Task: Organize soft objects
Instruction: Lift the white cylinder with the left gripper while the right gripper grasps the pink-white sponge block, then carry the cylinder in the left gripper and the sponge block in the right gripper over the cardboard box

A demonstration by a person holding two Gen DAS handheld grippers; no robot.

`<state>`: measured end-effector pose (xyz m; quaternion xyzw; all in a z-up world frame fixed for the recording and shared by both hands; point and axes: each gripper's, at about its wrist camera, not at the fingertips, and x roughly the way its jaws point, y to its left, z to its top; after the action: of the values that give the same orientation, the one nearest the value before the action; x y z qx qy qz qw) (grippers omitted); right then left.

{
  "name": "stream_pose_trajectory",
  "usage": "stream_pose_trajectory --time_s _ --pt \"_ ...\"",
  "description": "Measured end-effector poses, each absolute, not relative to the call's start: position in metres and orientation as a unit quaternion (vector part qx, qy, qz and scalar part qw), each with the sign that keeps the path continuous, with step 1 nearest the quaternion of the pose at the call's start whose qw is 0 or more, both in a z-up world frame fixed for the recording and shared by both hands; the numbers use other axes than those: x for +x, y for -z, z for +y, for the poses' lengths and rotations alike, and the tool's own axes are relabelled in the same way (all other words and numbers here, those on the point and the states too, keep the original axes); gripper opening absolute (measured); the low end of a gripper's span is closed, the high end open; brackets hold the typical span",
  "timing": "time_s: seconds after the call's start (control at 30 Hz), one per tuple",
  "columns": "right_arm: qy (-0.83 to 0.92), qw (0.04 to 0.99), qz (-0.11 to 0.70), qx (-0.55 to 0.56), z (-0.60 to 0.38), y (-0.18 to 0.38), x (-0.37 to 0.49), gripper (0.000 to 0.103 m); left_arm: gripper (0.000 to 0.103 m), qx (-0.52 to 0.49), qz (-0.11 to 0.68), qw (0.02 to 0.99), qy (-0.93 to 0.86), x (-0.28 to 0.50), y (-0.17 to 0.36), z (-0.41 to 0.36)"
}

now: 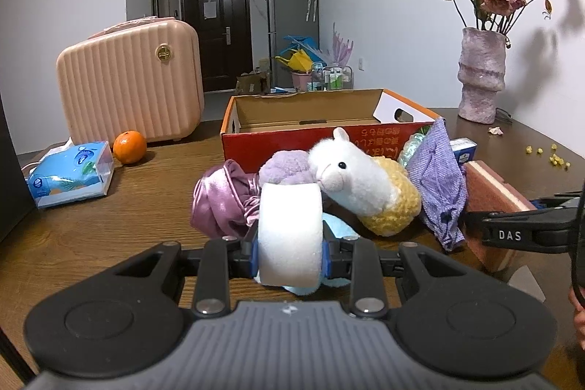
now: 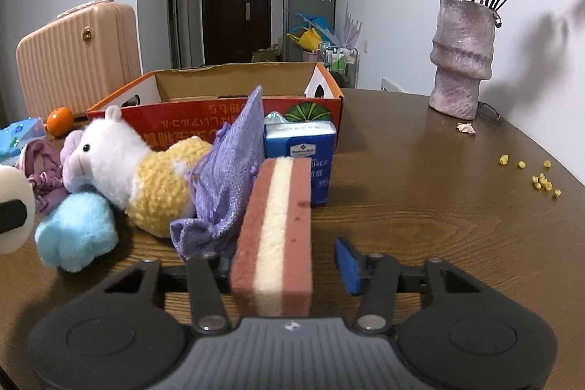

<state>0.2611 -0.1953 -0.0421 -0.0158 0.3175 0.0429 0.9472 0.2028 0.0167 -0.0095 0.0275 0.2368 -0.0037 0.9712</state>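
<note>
My left gripper (image 1: 290, 253) is shut on a white foam pad (image 1: 290, 233), held just above the table in front of the pile. Behind it lie a white-and-yellow alpaca plush (image 1: 362, 185), a purple satin scrunchie (image 1: 223, 196), a lilac fluffy toy (image 1: 289, 165) and a light-blue plush (image 2: 76, 229). My right gripper (image 2: 289, 265) is open around a pink-and-cream sponge (image 2: 276, 236); its right pad stands clear of it, and its left finger is hidden. A purple knitted cloth (image 2: 226, 178) leans on the sponge. The open red cardboard box (image 1: 310, 119) stands behind the pile.
A blue tissue box (image 2: 303, 148) stands behind the sponge. A tissue pack (image 1: 69, 174), an orange (image 1: 129, 147) and a pink suitcase (image 1: 131, 83) are at the left. A vase of dried roses (image 2: 462, 57) and yellow crumbs (image 2: 541, 180) are at the right.
</note>
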Motion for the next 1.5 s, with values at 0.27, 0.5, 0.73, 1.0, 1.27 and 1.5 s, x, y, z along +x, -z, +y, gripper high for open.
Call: stream_pose_trajectory --time_s 0.27,0.5,0.73,1.0,1.27,1.5 --pt "-0.042 0.945 0.324 -0.008 -0.199 0.045 0.263 0.031 0.030 0.033 0.236 0.971 0.008 0.201 0.011 0.013" --pt "-0.034 0.960 0.279 0.010 -0.207 0.035 0.253 0.031 0.030 0.035 0.233 0.972 0.011 0.199 0.010 0.013" --pt "-0.042 0.978 0.201 0.025 -0.211 0.018 0.235 0.031 0.030 0.035 0.235 0.971 0.010 0.199 0.011 0.013" --pt "-0.060 0.985 0.160 0.027 -0.210 0.009 0.223 0.031 0.030 0.036 0.234 0.971 0.009 0.200 0.012 0.013" --pt "-0.066 0.986 0.152 0.025 -0.209 0.008 0.220 0.031 0.030 0.029 0.231 0.973 0.008 0.201 0.010 0.015" --pt "-0.077 0.989 0.125 0.019 -0.205 -0.003 0.212 0.031 0.030 0.028 0.208 0.978 0.005 0.196 -0.006 0.014"
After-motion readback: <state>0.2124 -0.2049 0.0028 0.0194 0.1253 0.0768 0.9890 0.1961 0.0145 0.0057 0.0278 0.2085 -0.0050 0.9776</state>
